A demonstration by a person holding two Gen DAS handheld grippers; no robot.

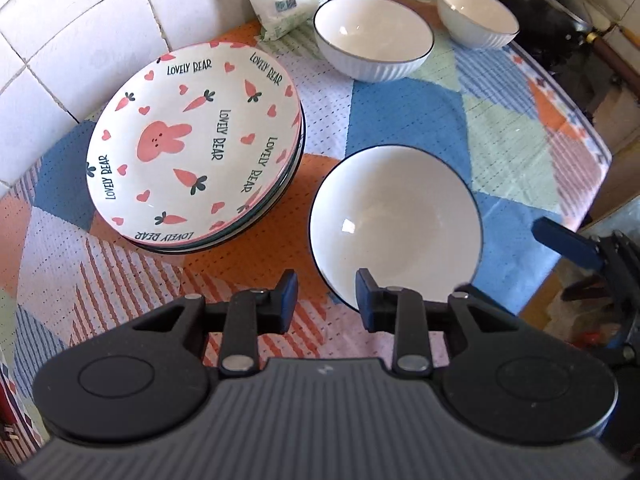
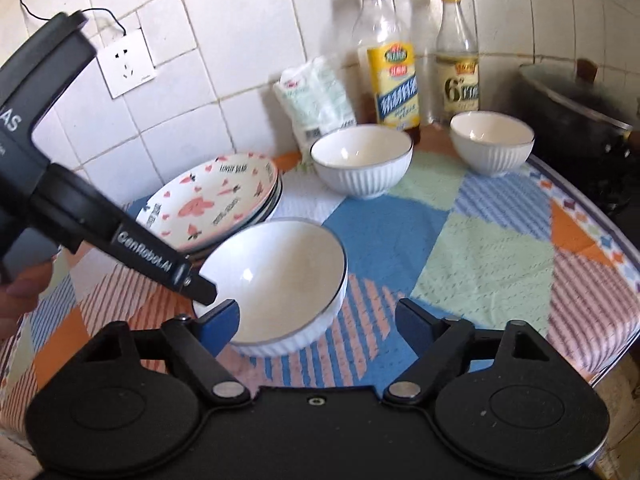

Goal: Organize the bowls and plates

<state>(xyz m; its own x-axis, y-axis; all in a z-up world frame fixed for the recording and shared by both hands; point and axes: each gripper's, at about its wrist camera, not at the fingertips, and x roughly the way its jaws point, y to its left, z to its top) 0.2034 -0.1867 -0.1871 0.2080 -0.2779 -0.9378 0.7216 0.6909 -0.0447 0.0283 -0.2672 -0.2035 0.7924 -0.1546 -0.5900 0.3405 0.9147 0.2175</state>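
Note:
A stack of plates with a pink rabbit and carrot plate on top sits at the left by the tiled wall. A white ribbed bowl with a dark rim stands near the front. Two more white bowls stand at the back, one in the middle and one to the right. My left gripper is open, its right finger by the near bowl's rim. My right gripper is open around the near bowl's front.
A patchwork cloth covers the table. A white bag, an oil bottle and a vinegar bottle stand at the back wall. A dark pot sits at the far right. The table edge runs along the right.

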